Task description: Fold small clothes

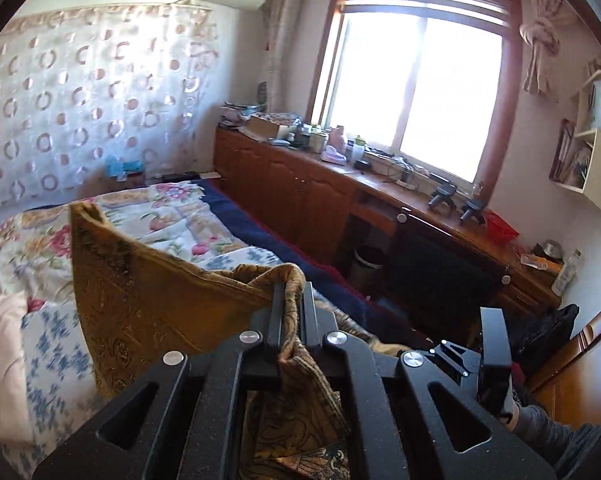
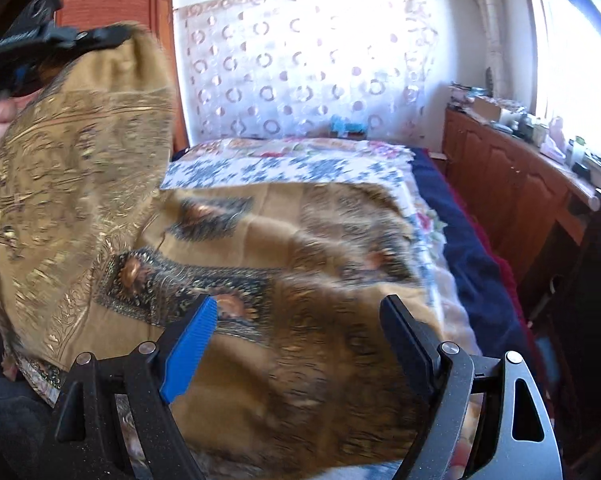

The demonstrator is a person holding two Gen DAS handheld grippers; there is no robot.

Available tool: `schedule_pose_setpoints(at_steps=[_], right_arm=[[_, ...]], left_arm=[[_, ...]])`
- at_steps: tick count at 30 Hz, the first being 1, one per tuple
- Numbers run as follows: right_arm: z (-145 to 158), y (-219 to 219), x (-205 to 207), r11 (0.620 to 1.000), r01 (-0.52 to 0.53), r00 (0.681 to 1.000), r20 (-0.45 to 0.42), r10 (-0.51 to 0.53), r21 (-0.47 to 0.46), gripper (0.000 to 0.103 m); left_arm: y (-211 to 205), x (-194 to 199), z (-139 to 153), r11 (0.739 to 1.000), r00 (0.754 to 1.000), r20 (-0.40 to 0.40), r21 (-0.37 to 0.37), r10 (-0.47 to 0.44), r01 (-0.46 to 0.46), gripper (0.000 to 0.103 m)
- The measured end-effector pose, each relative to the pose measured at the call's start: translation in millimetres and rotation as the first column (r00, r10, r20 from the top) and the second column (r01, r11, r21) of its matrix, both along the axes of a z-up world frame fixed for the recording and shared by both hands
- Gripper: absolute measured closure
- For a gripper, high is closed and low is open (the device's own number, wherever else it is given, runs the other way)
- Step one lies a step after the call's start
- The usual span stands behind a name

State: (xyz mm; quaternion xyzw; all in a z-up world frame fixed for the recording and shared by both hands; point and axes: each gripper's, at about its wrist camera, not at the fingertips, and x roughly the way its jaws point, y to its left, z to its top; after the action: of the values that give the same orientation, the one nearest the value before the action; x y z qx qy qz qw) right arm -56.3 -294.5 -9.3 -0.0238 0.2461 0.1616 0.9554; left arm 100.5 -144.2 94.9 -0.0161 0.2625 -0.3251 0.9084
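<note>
One patterned scarf [image 2: 260, 248] lay lengthwise down the bed [image 2: 452, 240] — my left gripper [image 1: 291, 292] clamped its corner, my right gripper [image 2: 296, 320] gaped.

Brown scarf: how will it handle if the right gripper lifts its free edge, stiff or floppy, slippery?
Likely very floppy: the scarf drapes in soft folds over the bed and hangs limp from the left gripper, which is shut on a bunched edge. Probably light, since it billows up thin. Its sheen suggests it may be slippery, so the open right gripper should pinch a gathered fold.
</note>
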Motion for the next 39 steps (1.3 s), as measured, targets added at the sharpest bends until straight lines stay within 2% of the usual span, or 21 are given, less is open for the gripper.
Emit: schedule_pose_setpoints(at_steps=[2, 4, 5, 6, 7, 9, 16, 23, 25, 29, 33, 36, 39], right_arm=[[2, -8, -4, 1.0, 0.015, 1.0, 0.005, -0.015, 0.016, 0.018], [1, -15, -6, 0.999, 0.027, 1.0, 0.004, -0.027, 0.023, 0.018], [0, -17, -6, 0.999, 0.034, 0.999, 0.002, -0.034, 0.022, 0.018], [-1, -18, -6, 0.999, 0.041, 0.999, 0.0, -0.041, 0.019, 0.018], [-2, -17, -5, 0.999, 0.047, 0.999, -0.002, -0.047, 0.016, 0.018], [-3, -18, -2, 0.998, 0.058, 0.998, -0.012, -0.058, 0.019, 0.018], [3, -12, 4, 0.998, 0.045, 0.999, -0.014, -0.045, 0.045, 0.018], [12, 0, 18, 0.999, 0.032, 0.999, 0.004, -0.033, 0.035, 0.018], [15, -1, 22, 0.998, 0.031, 0.999, 0.009, -0.032, 0.057, 0.018], [17, 0, 31, 0.996, 0.007, 1.0, 0.0, -0.007, 0.084, 0.018], [12, 8, 47, 0.998, -0.003, 0.999, -0.035, 0.005, 0.062, 0.018], [0, 13, 62, 1.0, 0.002, 0.997, -0.082, 0.0, 0.031, 0.018], [-7, 13, 76, 0.999, 0.0, 0.99, -0.138, 0.005, 0.039, 0.018]], left_arm=[[-14, 6, -5, 0.999, 1.0, 0.003, 0.046, -0.006, 0.006, 0.095], [-19, 9, -15, 0.997, 1.0, -0.017, 0.066, -0.024, 0.025, 0.076], [-17, 8, -18, 0.998, 0.999, -0.022, 0.057, -0.034, 0.036, 0.058], [-16, 8, -22, 0.998, 0.999, -0.024, 0.055, -0.035, 0.036, 0.05], [-15, 9, -25, 0.998, 0.999, -0.027, 0.064, -0.025, 0.026, 0.048], [-9, 9, -30, 0.998, 0.999, -0.04, 0.068, -0.014, 0.017, 0.029], [32, -6, -56, 0.992, 0.994, -0.057, 0.093, 0.09, -0.084, 0.027], [72, -18, -92, 0.973, 0.976, -0.084, 0.128, 0.202, -0.19, 0.027], [77, -19, -100, 0.966, 0.97, -0.075, 0.134, 0.231, -0.219, 0.027], [81, -23, -113, 0.945, 0.956, 0.014, 0.149, 0.294, -0.293, 0.027], [79, -16, -127, 0.956, 0.959, -0.028, 0.091, 0.283, -0.279, 0.027], [76, -11, -138, 0.958, 0.959, -0.053, 0.086, 0.277, -0.272, 0.027], [74, -7, -148, 0.961, 0.958, -0.097, 0.08, 0.271, -0.264, 0.027]])
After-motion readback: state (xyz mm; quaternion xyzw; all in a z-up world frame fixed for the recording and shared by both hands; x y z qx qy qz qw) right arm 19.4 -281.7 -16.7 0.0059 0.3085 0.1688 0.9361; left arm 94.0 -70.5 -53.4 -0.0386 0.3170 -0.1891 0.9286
